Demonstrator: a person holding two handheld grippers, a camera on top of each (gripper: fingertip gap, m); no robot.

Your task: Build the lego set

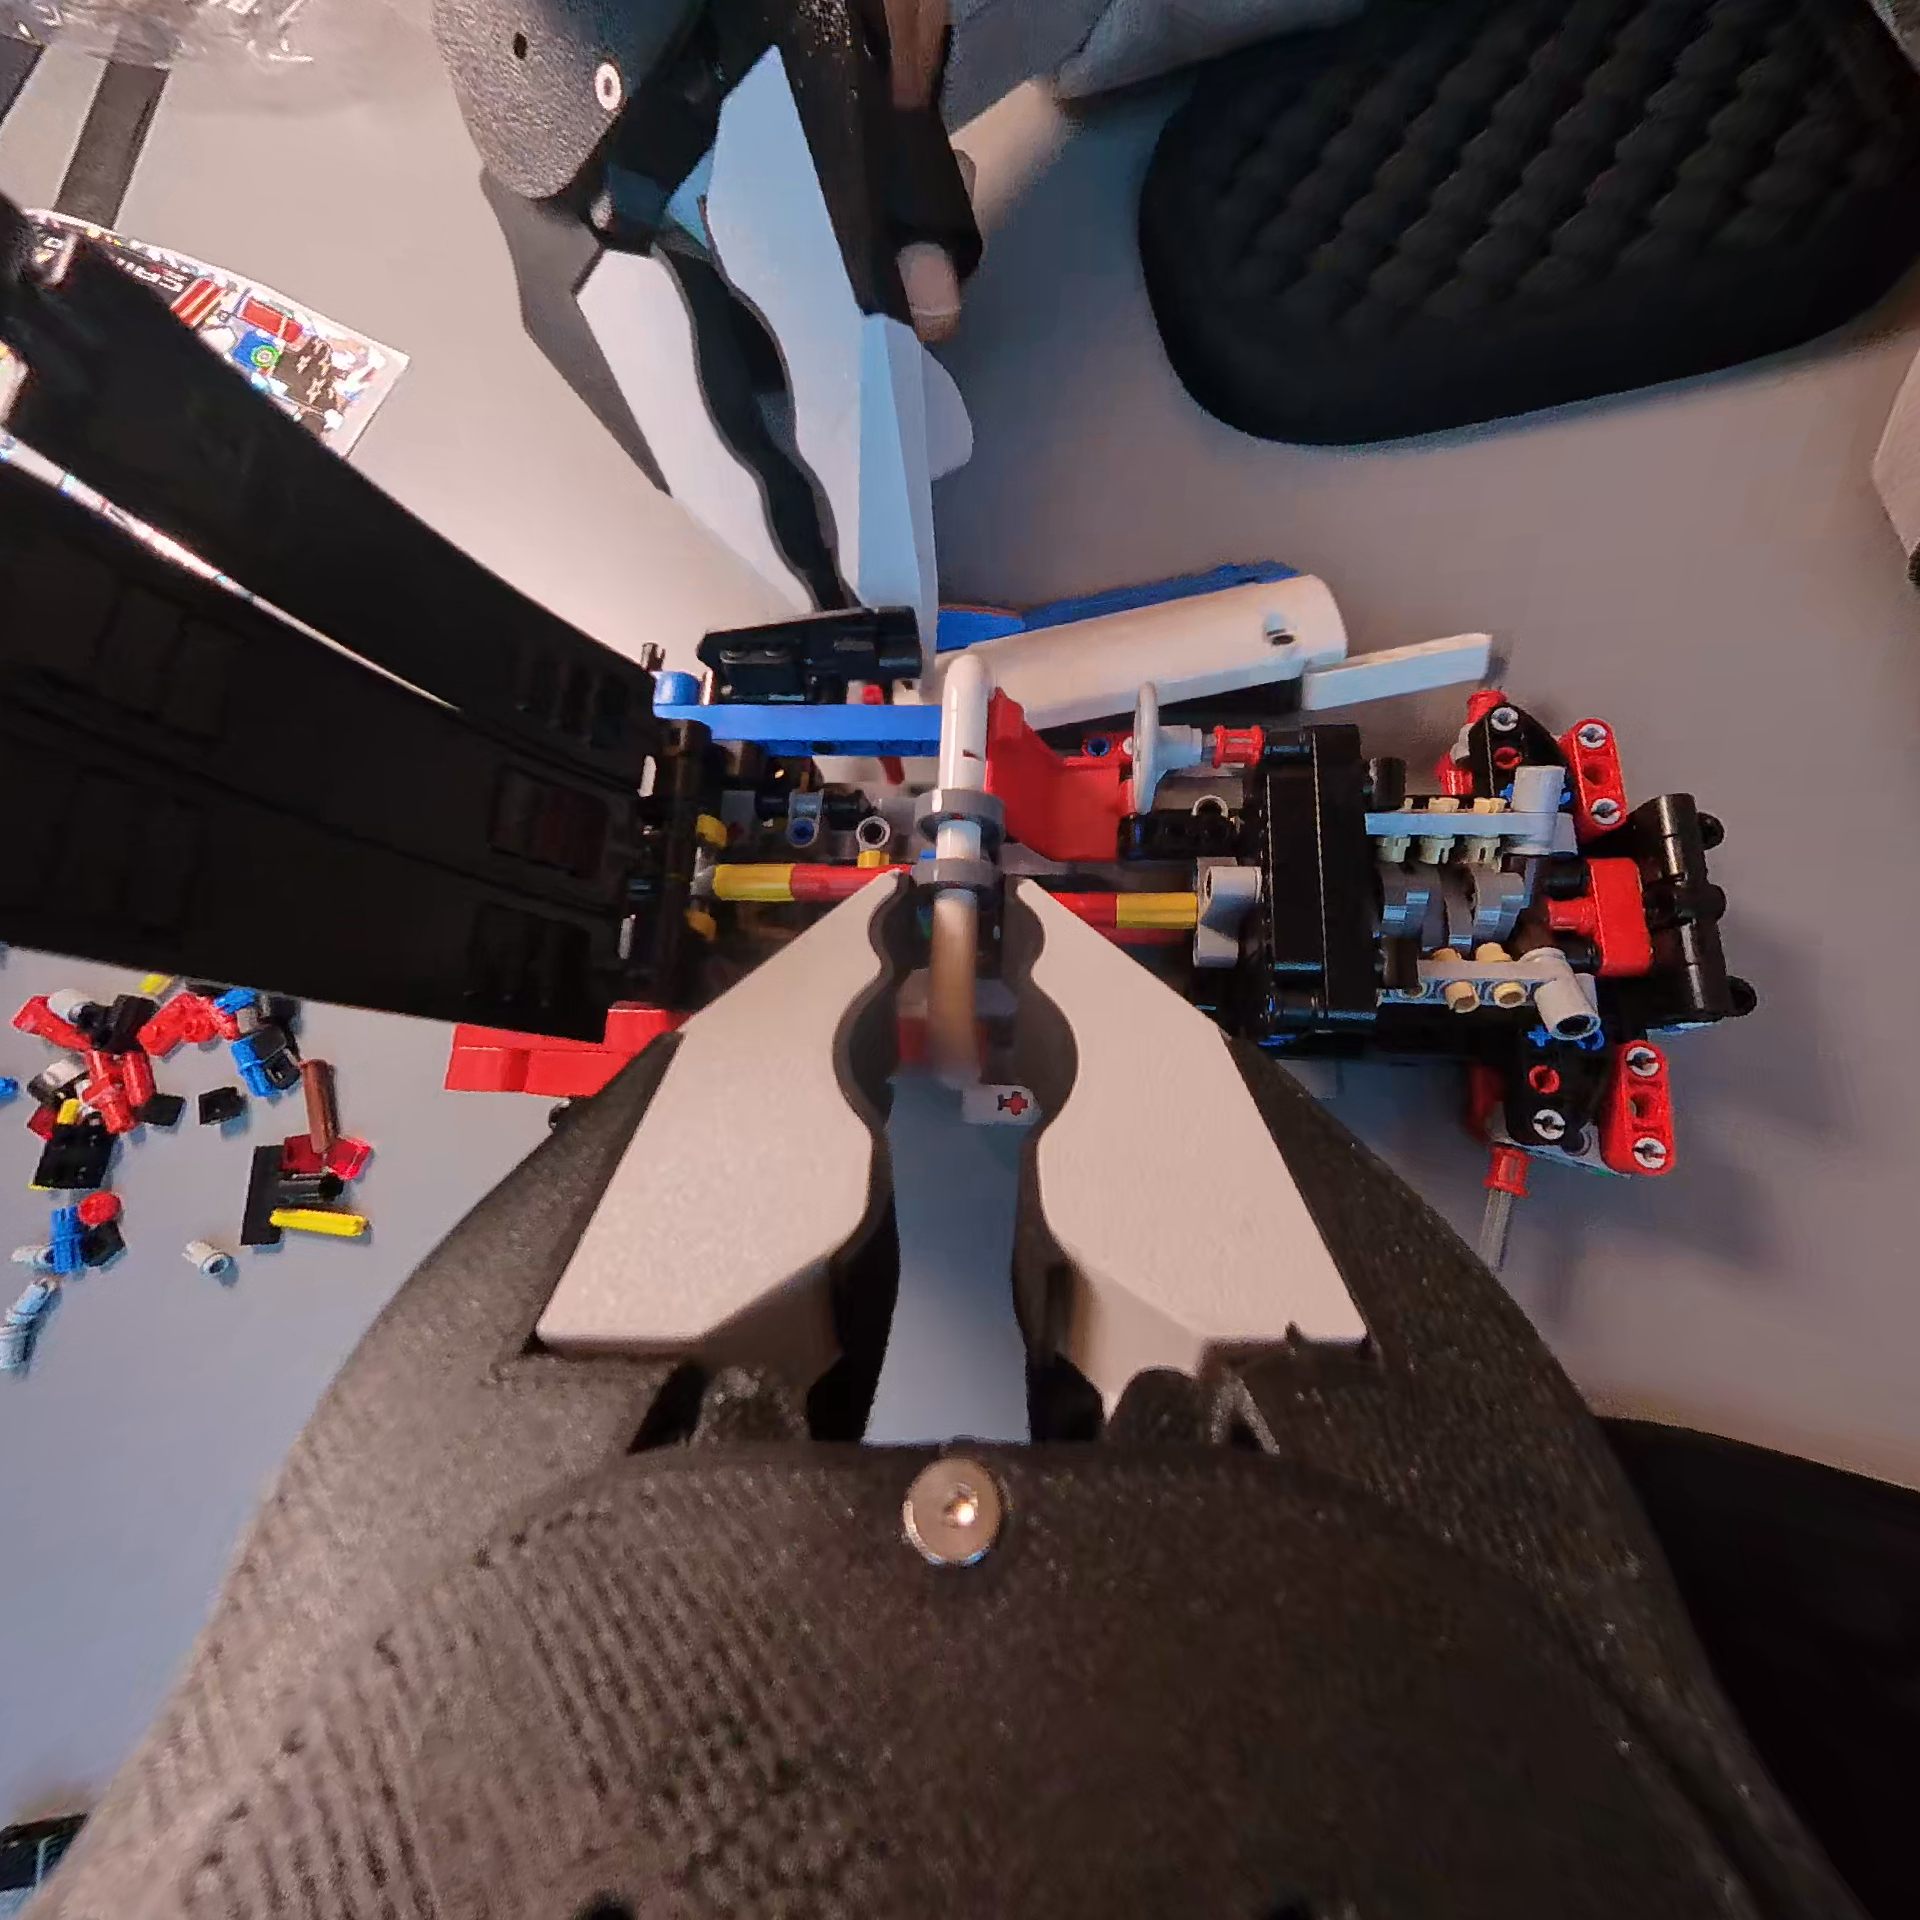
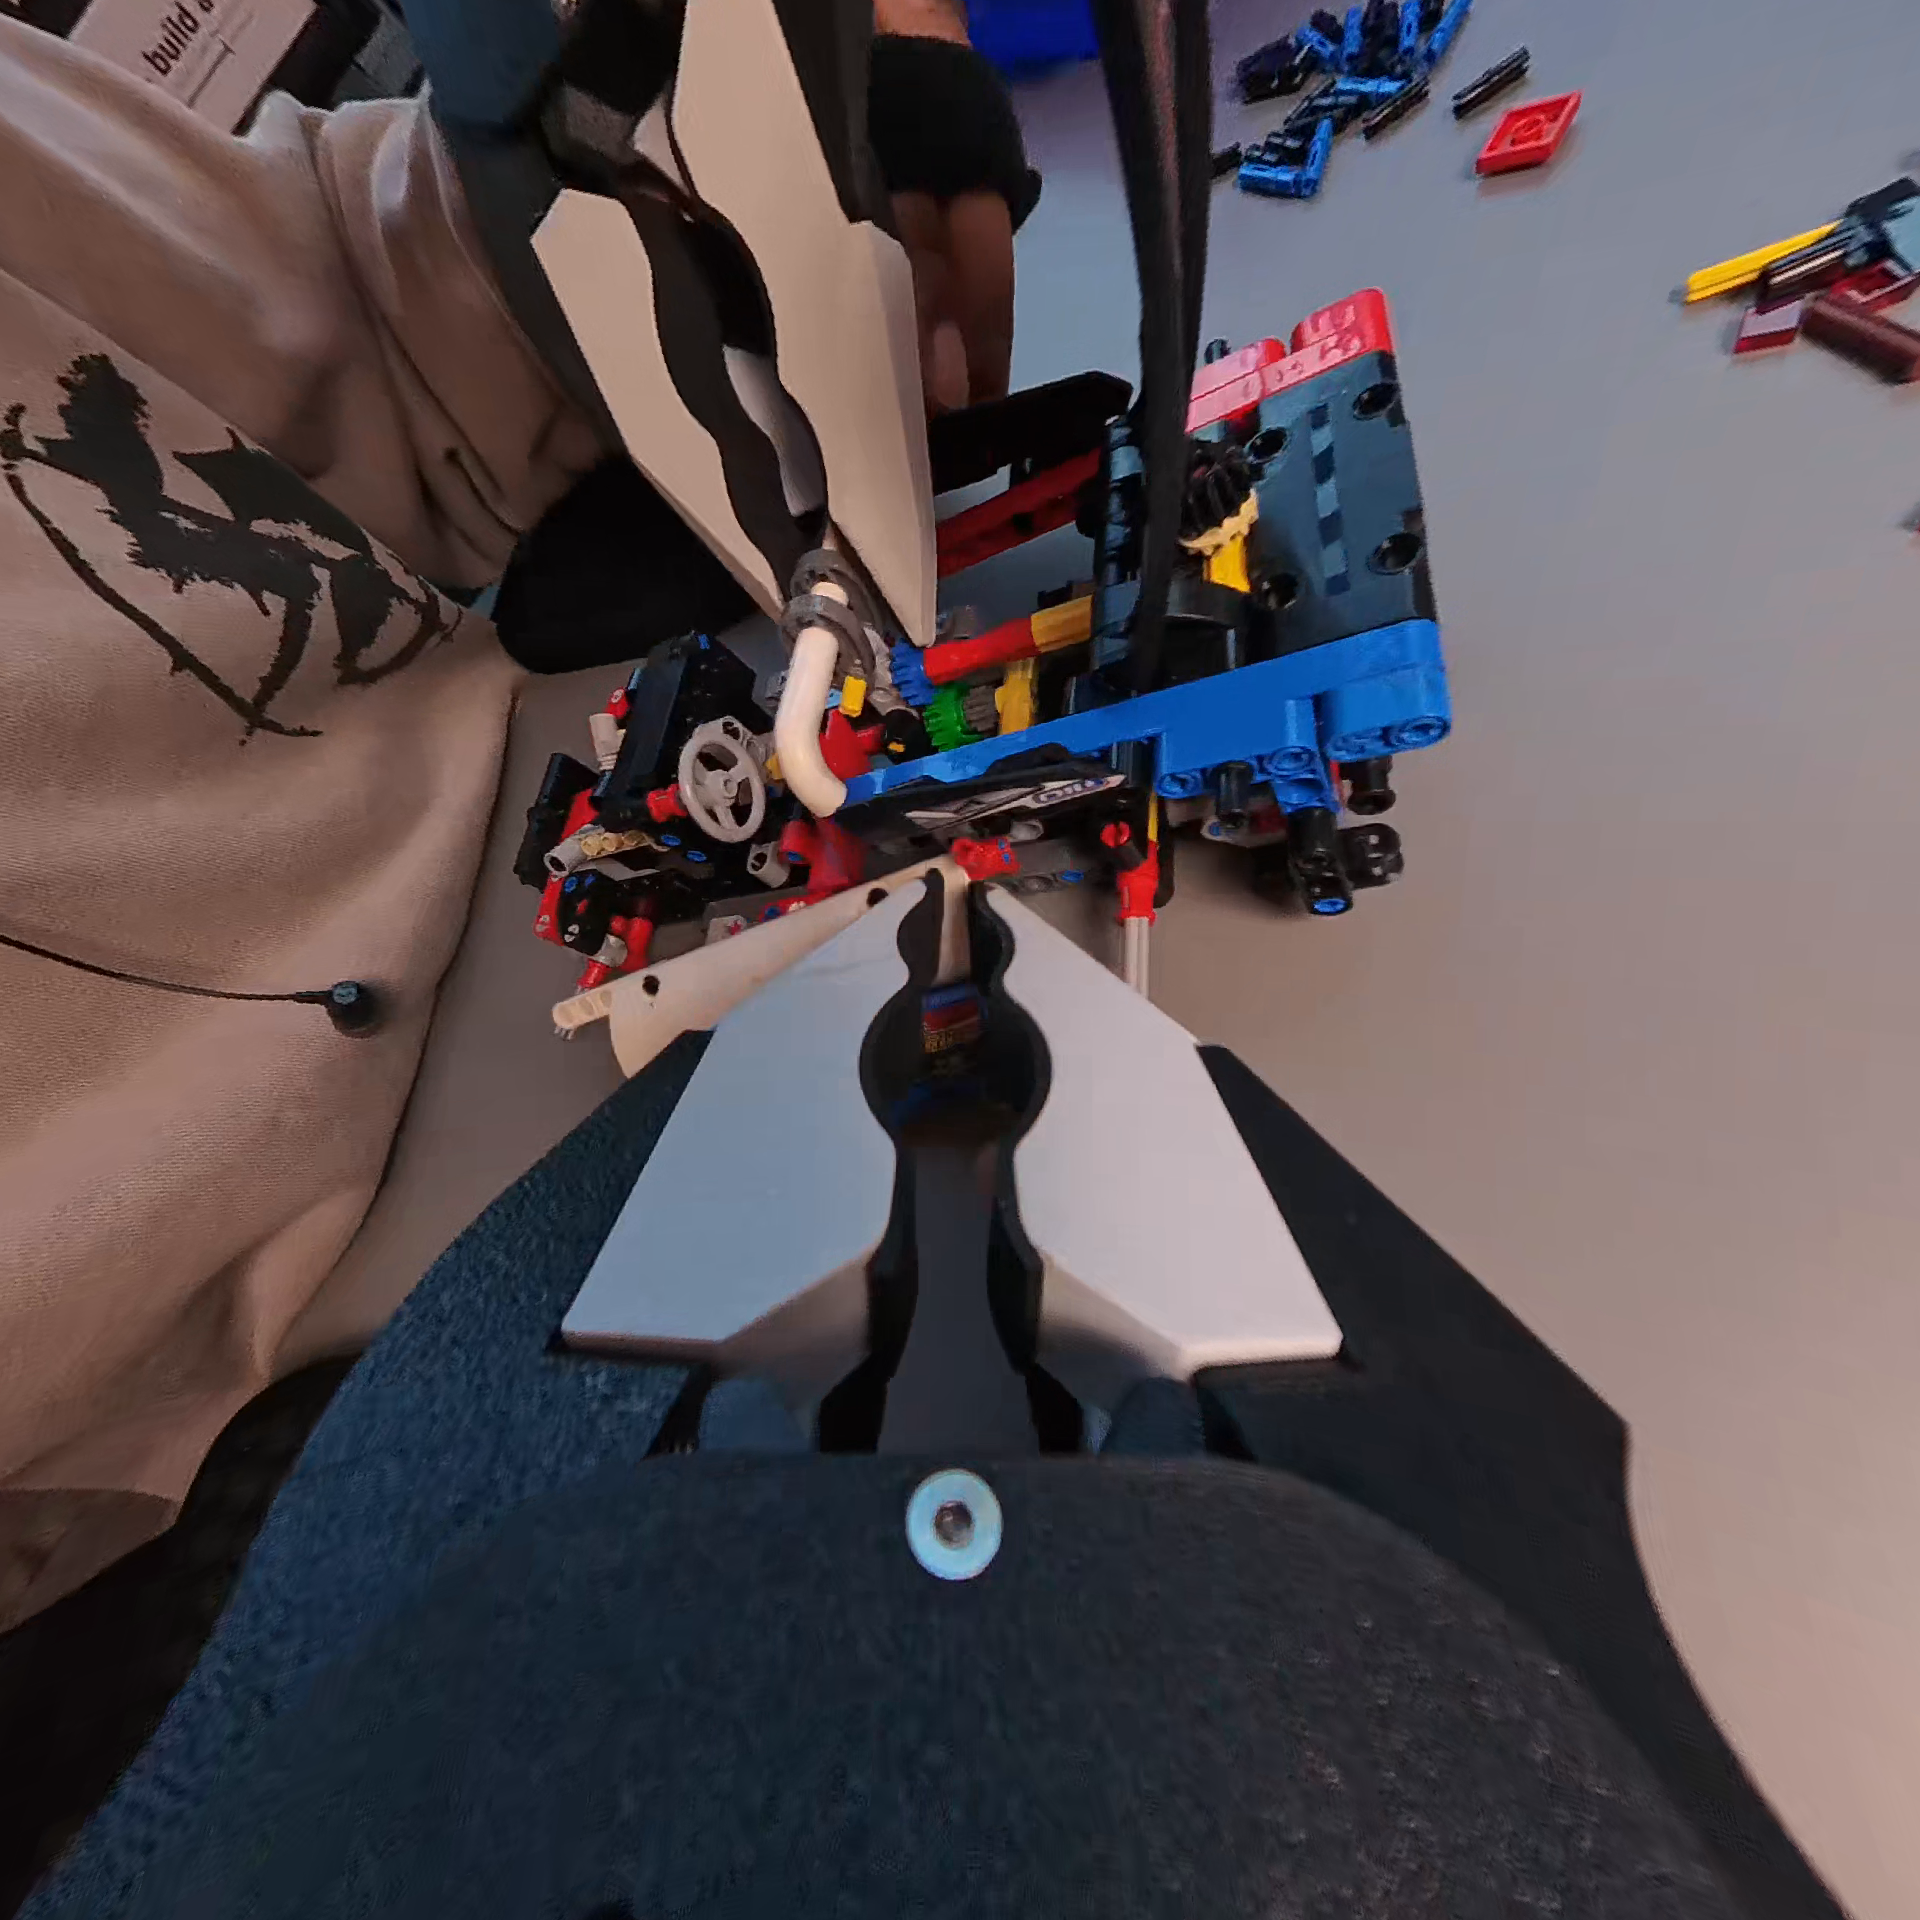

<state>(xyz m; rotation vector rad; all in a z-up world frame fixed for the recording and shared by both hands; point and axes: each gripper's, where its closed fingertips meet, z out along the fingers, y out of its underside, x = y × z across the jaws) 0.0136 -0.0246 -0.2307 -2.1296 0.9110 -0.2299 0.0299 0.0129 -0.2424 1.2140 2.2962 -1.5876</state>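
Observation:
The partly built lego car model (image 1: 1299, 862) lies on its side on the grey table; it also shows in the right wrist view (image 2: 1288, 665). My left gripper (image 1: 961, 883) is shut on a white curved tube (image 1: 961, 727) with grey rings, at the model's middle. From the right wrist view, that gripper (image 2: 868, 608) comes down from above onto the tube (image 2: 805, 717). My right gripper (image 2: 958, 883) is shut on the model's thin side panel (image 2: 951, 1013), beside a white panel (image 2: 727, 956). In the left wrist view it (image 1: 883, 634) reaches the model's far side.
Loose pieces (image 1: 156, 1091) lie at the left, a sticker sheet (image 1: 281, 353) behind them. Long black parts (image 1: 260, 727) stick out from the model's left end. Blue pieces (image 2: 1340, 94), a red tile (image 2: 1527, 130) and yellow and dark-red pieces (image 2: 1818, 270) lie far right. A person's beige sleeve (image 2: 208, 727) is at the left. Some 5 centimetres of space lies between my two pairs of fingers.

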